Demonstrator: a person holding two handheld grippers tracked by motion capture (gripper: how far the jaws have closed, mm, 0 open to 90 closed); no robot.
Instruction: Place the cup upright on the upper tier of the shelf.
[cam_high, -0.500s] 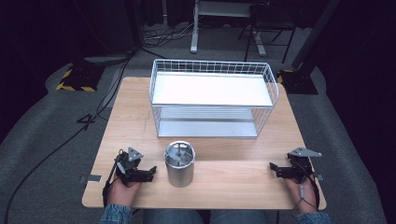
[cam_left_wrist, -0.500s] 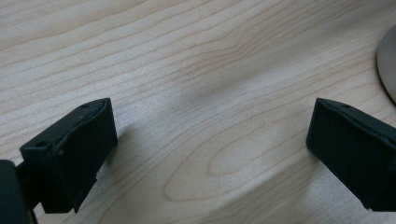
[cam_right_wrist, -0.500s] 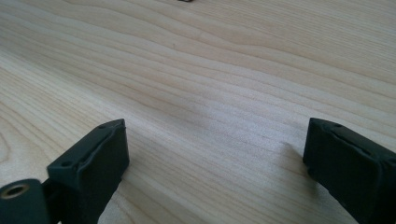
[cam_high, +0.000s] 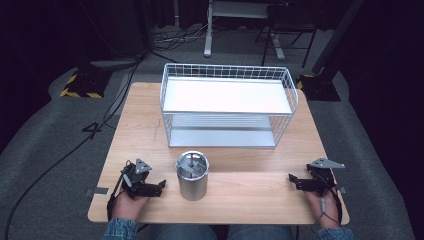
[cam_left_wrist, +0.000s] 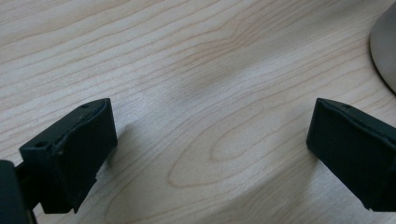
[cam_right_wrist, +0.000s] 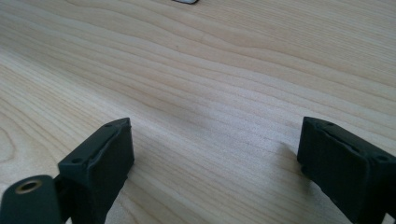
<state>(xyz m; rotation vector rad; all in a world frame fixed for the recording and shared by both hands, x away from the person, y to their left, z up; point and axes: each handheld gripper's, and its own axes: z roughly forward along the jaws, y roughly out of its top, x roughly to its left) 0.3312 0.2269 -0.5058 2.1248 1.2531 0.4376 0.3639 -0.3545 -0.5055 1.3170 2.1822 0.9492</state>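
Dark floor and cables surround my pale wood surface (cam_high: 240, 192), which carries everything under inspection. At the near edge, toward the left corner, my left tongs (cam_high: 161, 187) rest low with jaws spread wide and nothing between them; in the left gripper view only bare wood grain lies between the black pads. Toward the near right corner, my right tongs (cam_high: 292, 180) lie likewise spread and empty, well apart from the rest.

Just beside the left tongs, near the middle of the near edge, stands the steel canister (cam_high: 192, 175), upright, its lidded top facing up. Its curved wall shows at the right margin of the left gripper view (cam_left_wrist: 385, 51).

Farther back, the white wire basket (cam_high: 227, 107) occupies the middle and far half of the surface.

Risks, in my judgement: the canister is tall and smooth, so a one-sided nudge from a jaw could tip or slide it toward the near edge. A grip too high or off-centre may let it slip. Lifted too low, it could strike the basket's front rim.
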